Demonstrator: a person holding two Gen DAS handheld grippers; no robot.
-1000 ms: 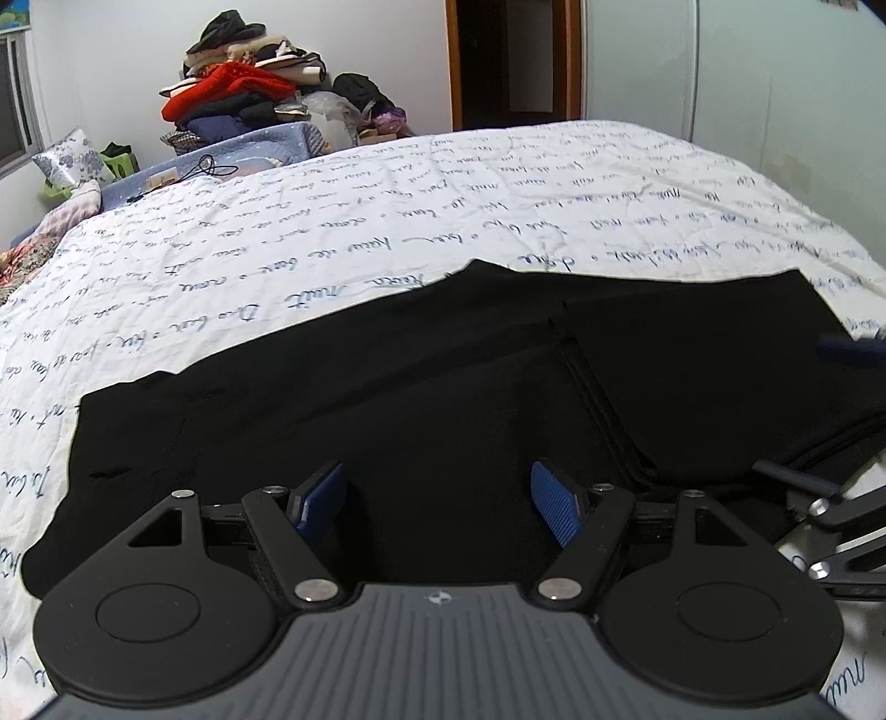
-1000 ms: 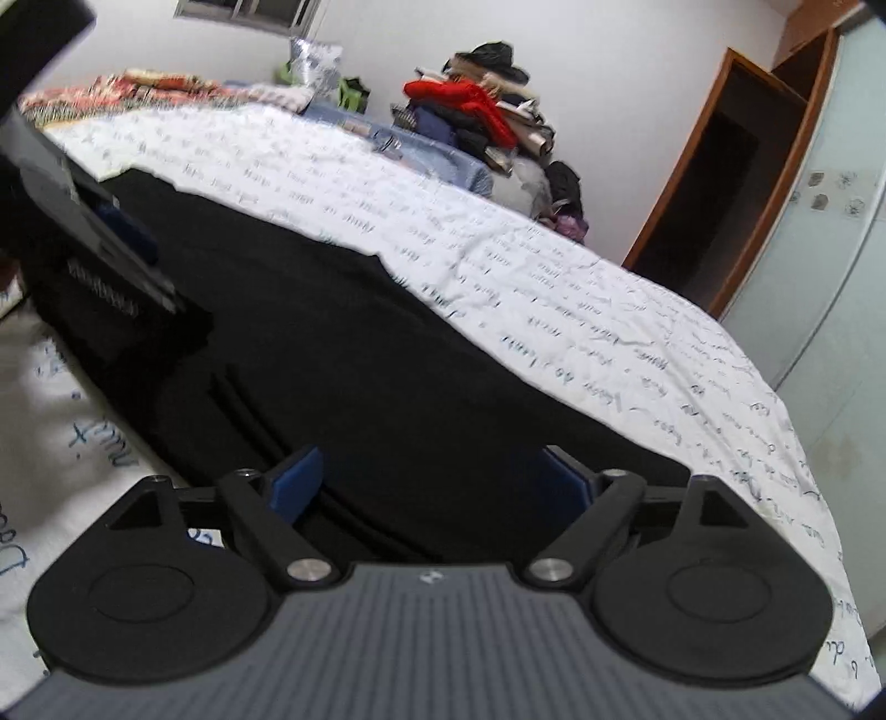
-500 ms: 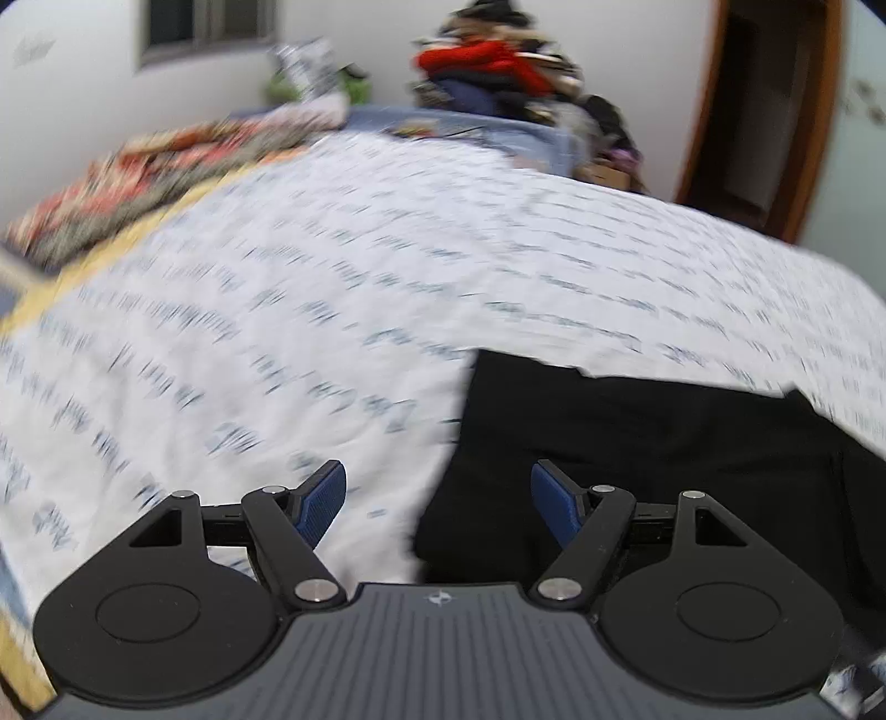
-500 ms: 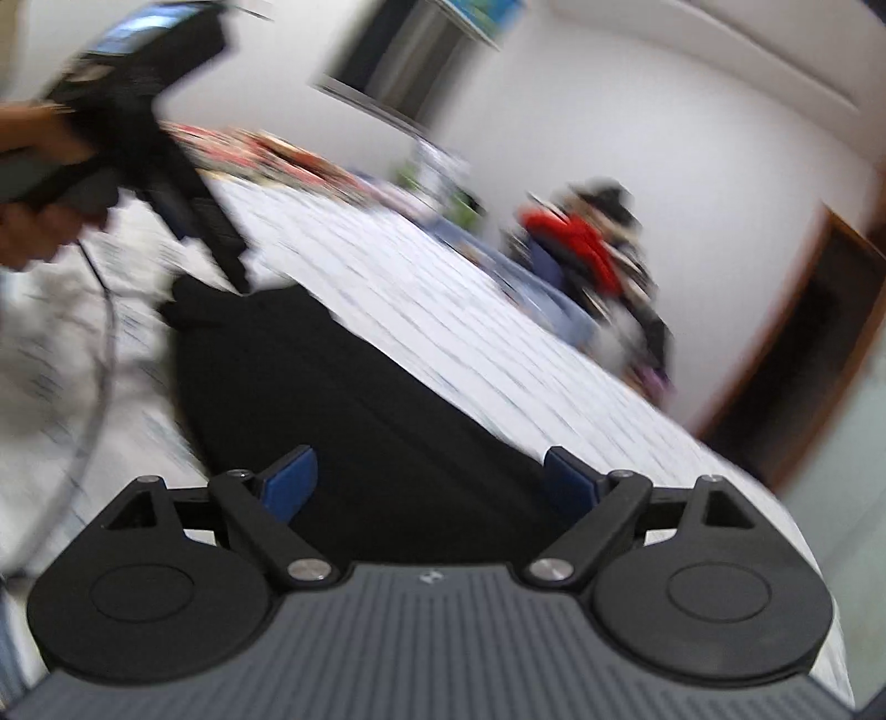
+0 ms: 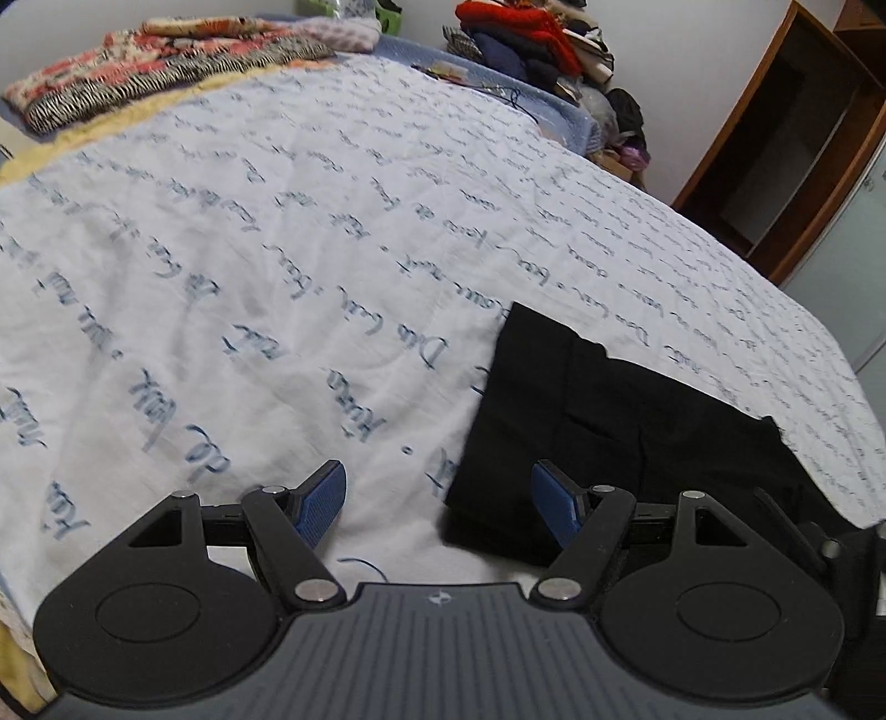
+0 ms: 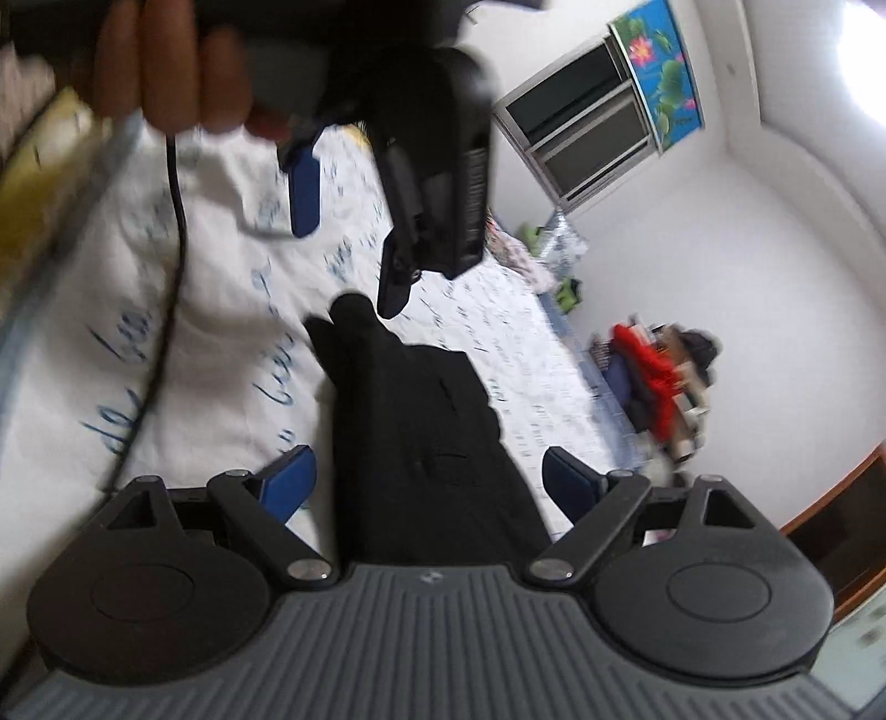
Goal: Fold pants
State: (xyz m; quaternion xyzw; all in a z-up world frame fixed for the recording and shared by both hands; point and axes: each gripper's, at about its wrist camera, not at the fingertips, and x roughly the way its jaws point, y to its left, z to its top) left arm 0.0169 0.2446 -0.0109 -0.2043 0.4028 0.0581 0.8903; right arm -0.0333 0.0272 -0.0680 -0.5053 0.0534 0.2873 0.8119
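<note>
Black pants (image 5: 620,432) lie folded flat on the white bedspread with blue script (image 5: 277,249). In the left wrist view my left gripper (image 5: 437,498) is open and empty, just above the bed at the pants' near left corner. In the right wrist view the pants (image 6: 421,443) run away from me between the pads. My right gripper (image 6: 423,482) is open and empty over their near end. The left gripper (image 6: 354,238) hangs open above the pants' far end, held by a hand (image 6: 171,72).
A pile of clothes with a red garment (image 5: 520,27) sits beyond the bed's far side. Patterned blankets (image 5: 166,61) lie at the far left. A wooden door frame (image 5: 775,138) stands at right. A window (image 6: 587,127) is in the wall.
Both grippers have swung to the pants' left end. The left one has moved off the middle of the pants to their corner. The right view has turned along the pants' length.
</note>
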